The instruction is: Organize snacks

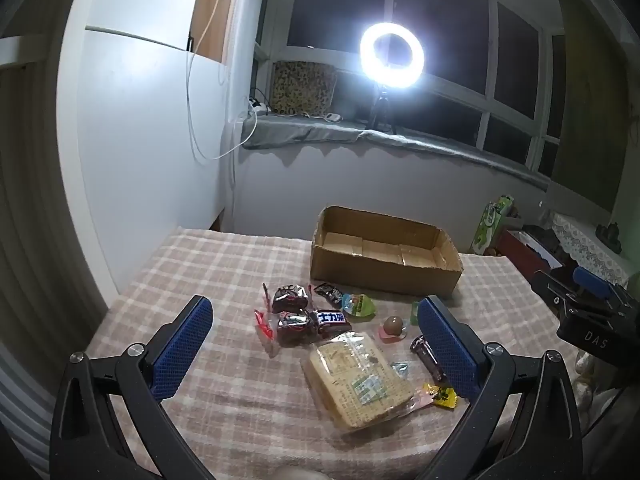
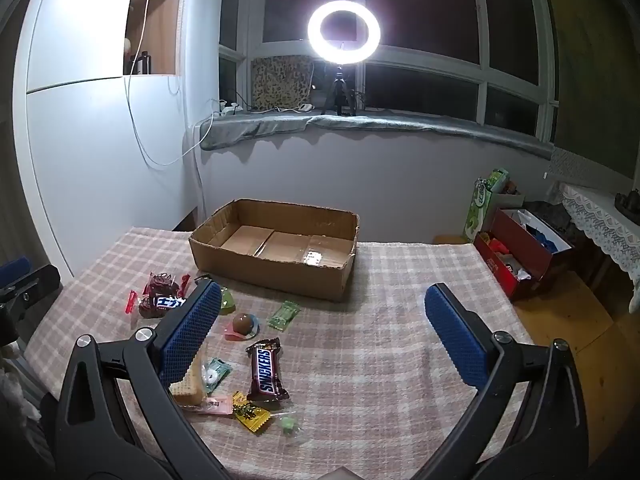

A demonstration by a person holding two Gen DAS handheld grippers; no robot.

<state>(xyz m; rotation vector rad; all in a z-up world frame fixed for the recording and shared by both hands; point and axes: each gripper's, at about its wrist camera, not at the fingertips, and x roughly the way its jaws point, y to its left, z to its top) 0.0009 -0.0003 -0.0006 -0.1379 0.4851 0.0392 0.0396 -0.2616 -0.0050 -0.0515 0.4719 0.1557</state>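
Observation:
An empty cardboard box (image 1: 384, 256) stands at the far side of the table; it also shows in the right wrist view (image 2: 276, 250). Snacks lie in front of it: a large cracker pack (image 1: 356, 380), dark wrapped chocolates (image 1: 292, 312), a green jelly cup (image 1: 358, 305), a brown ball sweet (image 1: 393, 325). The right wrist view shows a Snickers bar (image 2: 265, 372), a yellow sachet (image 2: 250, 414), a green sweet (image 2: 285, 314) and the brown ball sweet (image 2: 243, 323). My left gripper (image 1: 316, 340) is open above the snacks, holding nothing. My right gripper (image 2: 322, 332) is open and holds nothing.
A checked cloth (image 2: 380, 340) covers the table. A ring light (image 2: 343, 29) stands on the windowsill behind. A red box (image 2: 520, 256) and green cartons (image 2: 486, 200) stand on the floor to the right. A white cabinet (image 1: 140, 140) stands at the left.

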